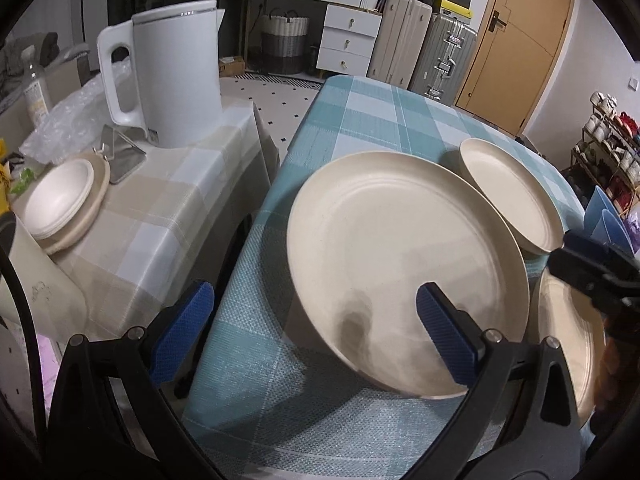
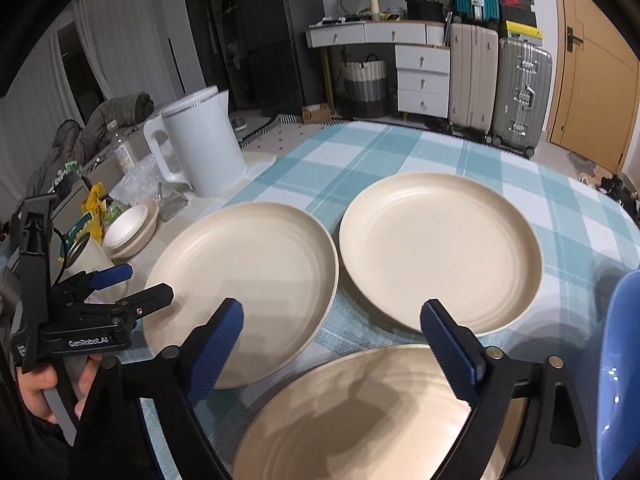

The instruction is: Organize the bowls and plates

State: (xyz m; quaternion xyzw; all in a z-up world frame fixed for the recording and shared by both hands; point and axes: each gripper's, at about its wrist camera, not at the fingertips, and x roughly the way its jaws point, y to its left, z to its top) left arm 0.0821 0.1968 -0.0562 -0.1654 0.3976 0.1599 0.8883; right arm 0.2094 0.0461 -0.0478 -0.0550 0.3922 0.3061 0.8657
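Observation:
Three cream plates lie on the teal checked tablecloth (image 2: pixel 400 152). My left gripper (image 1: pixel 312 320) hangs open over the left plate (image 1: pixel 400 264); its right finger (image 1: pixel 444 336) is above the plate's inside and its left finger (image 1: pixel 192 320) is past the table edge. In the right wrist view my right gripper (image 2: pixel 334 344) stands open above the far rim of the nearest plate (image 2: pixel 360 420), with nothing gripped. Beyond it are the left plate (image 2: pixel 244 288) and the far plate (image 2: pixel 440 248). White bowls (image 1: pixel 60 200) are stacked on a cream plate on the side table.
A white kettle (image 1: pixel 176 76) and a metal stand (image 1: pixel 124 156) sit on the beige side table (image 1: pixel 160 220), across a narrow gap from the main table. A blue chair (image 2: pixel 624 360) stands at the right. A hand (image 2: pixel 40 388) holds the left gripper (image 2: pixel 140 284).

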